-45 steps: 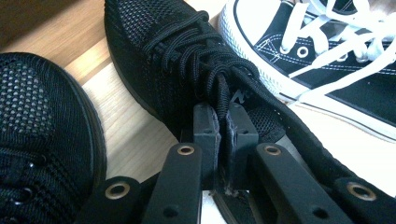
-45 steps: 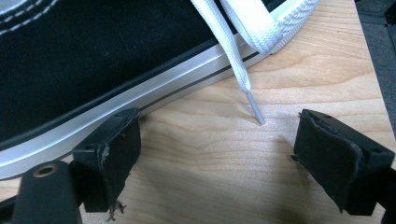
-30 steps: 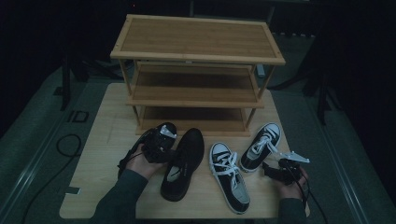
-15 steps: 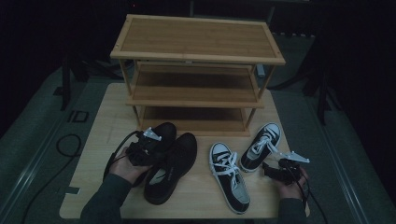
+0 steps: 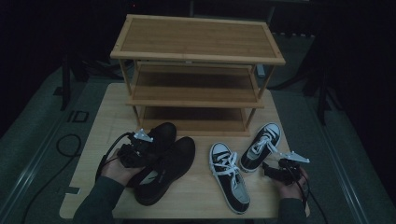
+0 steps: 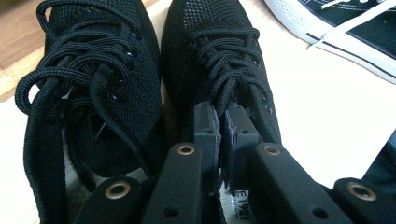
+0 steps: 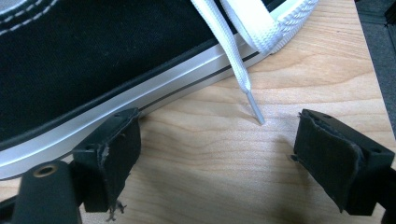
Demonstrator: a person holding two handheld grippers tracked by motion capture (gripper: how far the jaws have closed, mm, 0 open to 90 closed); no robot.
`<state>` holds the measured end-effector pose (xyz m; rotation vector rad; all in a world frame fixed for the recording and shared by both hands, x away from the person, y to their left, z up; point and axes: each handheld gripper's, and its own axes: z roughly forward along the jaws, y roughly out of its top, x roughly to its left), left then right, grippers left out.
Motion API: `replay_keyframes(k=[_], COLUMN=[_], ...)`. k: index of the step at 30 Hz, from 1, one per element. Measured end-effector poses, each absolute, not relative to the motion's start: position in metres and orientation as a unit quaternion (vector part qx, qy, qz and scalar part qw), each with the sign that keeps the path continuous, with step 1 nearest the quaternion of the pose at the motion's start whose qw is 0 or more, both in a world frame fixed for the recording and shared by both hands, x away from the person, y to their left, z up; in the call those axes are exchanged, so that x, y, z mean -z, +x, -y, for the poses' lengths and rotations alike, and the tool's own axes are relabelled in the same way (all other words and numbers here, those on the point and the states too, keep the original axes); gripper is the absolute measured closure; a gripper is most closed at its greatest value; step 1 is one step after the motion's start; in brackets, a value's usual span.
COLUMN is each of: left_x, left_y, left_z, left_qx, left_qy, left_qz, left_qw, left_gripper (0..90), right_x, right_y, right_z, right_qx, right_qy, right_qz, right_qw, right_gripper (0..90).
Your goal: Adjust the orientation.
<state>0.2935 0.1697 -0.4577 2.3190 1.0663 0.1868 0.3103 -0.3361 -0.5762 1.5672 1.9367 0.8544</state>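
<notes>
Left gripper [image 6: 223,116]: jaws nearly closed, pinching the tongue of the right-hand black mesh shoe [image 6: 219,65] on the worktop [image 5: 187,196]. Right gripper [image 7: 215,154]: jaws wide open, empty, beside the black canvas sneaker [image 7: 93,46].

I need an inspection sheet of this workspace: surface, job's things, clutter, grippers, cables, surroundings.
Surface: light wooden table, bare wood around the shoes.
Job's things: pair of black mesh shoes side by side at front left; pair of black-and-white sneakers at front right; three-tier wooden shoe rack at the back, shelves bare.
Clutter: nothing seen.
Grippers: left gripper shut on the tongue of one black shoe; right gripper open, resting beside a sneaker's sole, a lace tip between the jaws.
Cables: black cable on the floor at left.
Surroundings: dark room, grey floor.
</notes>
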Motion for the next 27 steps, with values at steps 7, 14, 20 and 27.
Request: replay_keyframes(k=[7, 14, 20, 27], left_x=[0.457, 0.448, 0.446, 0.443], left_y=[0.293, 0.286, 0.284, 0.281], left_z=[-0.169, -0.164, -0.164, -0.167], left_qx=[-0.076, -0.104, -0.114, -0.133], left_qy=[0.866, 0.869, 0.871, 0.865], left_qz=[-0.397, -0.378, -0.374, -0.384], left_qw=[0.294, 0.303, 0.298, 0.294], left_gripper=[66.2, 52.8, 44.2, 29.7], right_x=[0.576, 0.576, 0.576, 0.576], right_y=[0.31, 0.31, 0.31, 0.31], right_z=[0.336, 0.336, 0.336, 0.336], right_qx=[-0.314, -0.314, -0.314, -0.314], right_qy=[0.576, 0.576, 0.576, 0.576], right_qz=[-0.712, -0.712, -0.712, -0.712], right_qw=[0.251, 0.251, 0.251, 0.251], right_gripper=[14.5, 14.4, 14.4, 14.5])
